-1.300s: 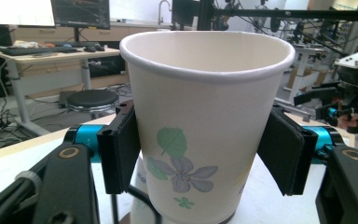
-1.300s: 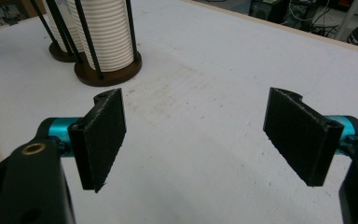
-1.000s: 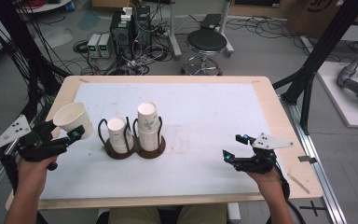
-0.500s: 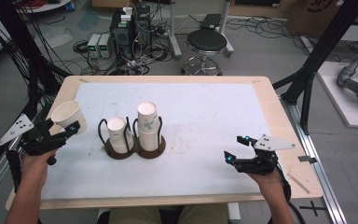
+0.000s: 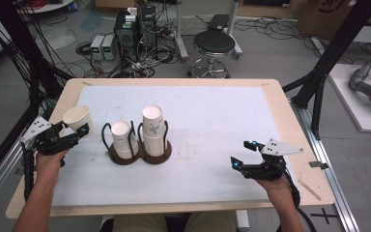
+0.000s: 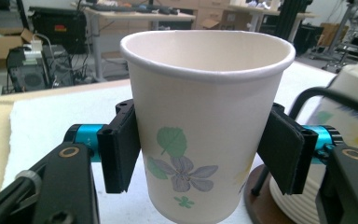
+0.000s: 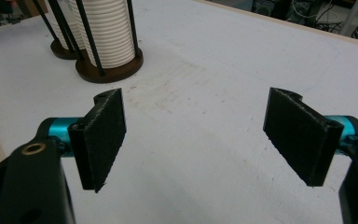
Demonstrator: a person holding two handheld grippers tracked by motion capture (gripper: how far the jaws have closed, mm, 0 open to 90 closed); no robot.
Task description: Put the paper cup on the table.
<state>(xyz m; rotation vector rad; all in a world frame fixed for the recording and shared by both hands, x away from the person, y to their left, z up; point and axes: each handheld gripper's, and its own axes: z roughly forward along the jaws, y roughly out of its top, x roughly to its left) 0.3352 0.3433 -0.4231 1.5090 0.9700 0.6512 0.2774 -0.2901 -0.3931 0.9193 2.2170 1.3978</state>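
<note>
A white paper cup [image 5: 77, 117] with a flower print [image 6: 205, 130] stands upright between the jaws of my left gripper [image 5: 73, 127], which is shut on its lower half [image 6: 205, 149]. It is held just above the table's left side, left of the cup stacks. Two stacks of upside-down paper cups, a short one [image 5: 122, 137] and a taller one [image 5: 153, 126], sit in black wire holders on round wooden bases [image 5: 160, 155]. My right gripper [image 5: 242, 153] hovers low over the front right of the mat, open and with nothing between its pads [image 7: 205, 135].
A white mat [image 5: 212, 121] covers most of the wooden table [image 5: 290, 125]. The holders' wire loops [image 7: 88, 32] rise around the stacks. A black stool [image 5: 214, 43] and electronics with cables [image 5: 130, 29] stand on the floor beyond the far edge.
The left gripper with the cup drifted slightly left, then back right. The right gripper has barely moved and is still open.
</note>
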